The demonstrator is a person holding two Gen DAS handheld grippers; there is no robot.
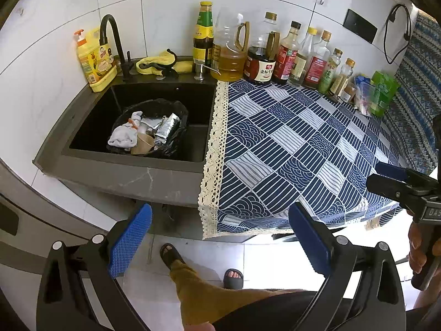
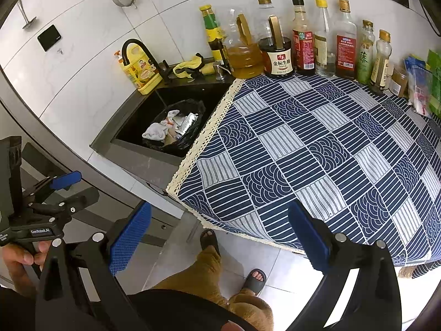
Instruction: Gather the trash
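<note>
1. white tiled walls back a kitchen surface [image 1: 154,176] that we face from standing height, both claws held back over the floor [image 1: 220,251], short of its front edge.
2. covering the right stretch is a blue patterned cloth [image 1: 297,149] with a lace border; we see no loose litter on it, which we take to mean the collecting is largely done.
3. left of the cloth sits the dark sink [image 1: 91,127], its black faucet [image 1: 110,30] arching over the back rim.
4. inside the sink stands a black trash bag [image 1: 176,135], mouth open upward, likely parked there so the basin walls keep it upright for dropping things in.
5. in the bag lie the trash pieces: a white crumpled cloth or tissue [image 1: 124,135], silver foil wrappers [image 1: 168,127] and a brown paper cup [image 1: 143,144].
6. bottles [image 1: 286,55] of oil and sauce line the wall behind the cloth, with a yellow detergent bottle [image 1: 93,58] and a yellow rag [image 1: 162,62] by the faucet; we judge these to be kitchen stock, not trash.
7. our left claw [image 1: 220,242] is spread wide with nothing between its blue pads [image 1: 129,242].
8. our right claw [image 2: 220,240] is likewise spread and empty, hanging just off the cloth's near corner.
9. we judge the next move would be gathering the bag's rim, which calls for reaching down into the sink.
</note>
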